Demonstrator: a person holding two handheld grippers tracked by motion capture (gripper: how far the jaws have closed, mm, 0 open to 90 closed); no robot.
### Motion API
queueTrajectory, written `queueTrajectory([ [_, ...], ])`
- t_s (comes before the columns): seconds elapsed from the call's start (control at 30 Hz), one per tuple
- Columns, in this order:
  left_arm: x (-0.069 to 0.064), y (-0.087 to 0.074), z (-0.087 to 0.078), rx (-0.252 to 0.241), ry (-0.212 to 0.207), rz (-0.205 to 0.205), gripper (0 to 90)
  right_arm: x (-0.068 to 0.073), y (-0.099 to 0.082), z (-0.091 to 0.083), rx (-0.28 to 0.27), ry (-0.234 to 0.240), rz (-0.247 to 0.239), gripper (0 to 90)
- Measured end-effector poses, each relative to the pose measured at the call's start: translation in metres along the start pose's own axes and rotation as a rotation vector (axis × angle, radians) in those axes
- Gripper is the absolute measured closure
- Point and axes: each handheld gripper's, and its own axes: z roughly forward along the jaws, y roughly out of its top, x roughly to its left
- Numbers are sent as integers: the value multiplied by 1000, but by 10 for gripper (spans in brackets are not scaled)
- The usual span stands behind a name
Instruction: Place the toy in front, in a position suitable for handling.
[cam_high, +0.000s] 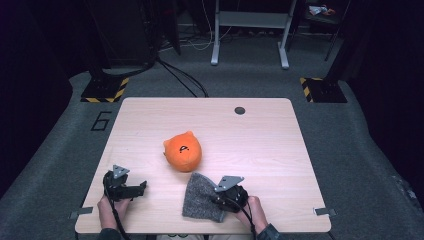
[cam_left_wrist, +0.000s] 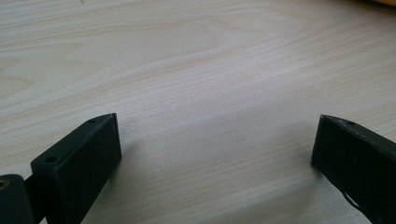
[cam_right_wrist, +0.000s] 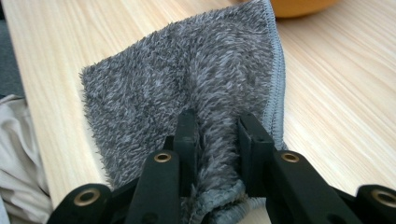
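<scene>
A dim room with grey carpet is seen around one pale wooden table, and a white metal frame stands on the floor beyond its far edge. Two yellow-and-black striped floor plates are counted, one at the far left and one at the far right. A single small dark round disc is set into the tabletop near the far edge.

Three loose items are counted on or at the table: one grey fluffy cloth, one orange plush toy, and two grippers held in two hands. The cloth is laid at the near edge, right of centre, with its far corner just beside the toy, which is placed at the middle of the table.

The right gripper is held at the cloth's right side; in the right gripper view a fold of the cloth is pinched between the jaws near its stitched hem. The left gripper is held at the near left, well apart from the cloth, and its jaws are spread wide over bare wood, with nothing between them.

The toy is the only thing lying between the cloth and the far half of the table.
</scene>
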Motion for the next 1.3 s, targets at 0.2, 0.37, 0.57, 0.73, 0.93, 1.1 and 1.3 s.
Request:
queueTrajectory([
  [0.2,0,0,0,4,-3,1,12,-11,-14,-14,4,-39,24,718],
  [0.37,0,0,-1,8,-6,2,12,-21,-27,-28,1,-81,65,718],
  [0.57,0,0,-1,8,-7,2,12,-36,-43,-46,-23,-139,140,717],
  [0.73,0,0,0,2,-1,0,12,-45,-52,-58,-32,-184,172,718],
  [0.93,0,0,-1,8,-6,2,12,-54,-61,-67,-38,-235,206,718],
  [1.1,0,0,-1,8,-6,2,12,-67,-67,-76,-48,-290,254,718],
  [1.3,0,0,-1,8,-6,2,12,-87,-75,-86,-60,-356,348,718],
])
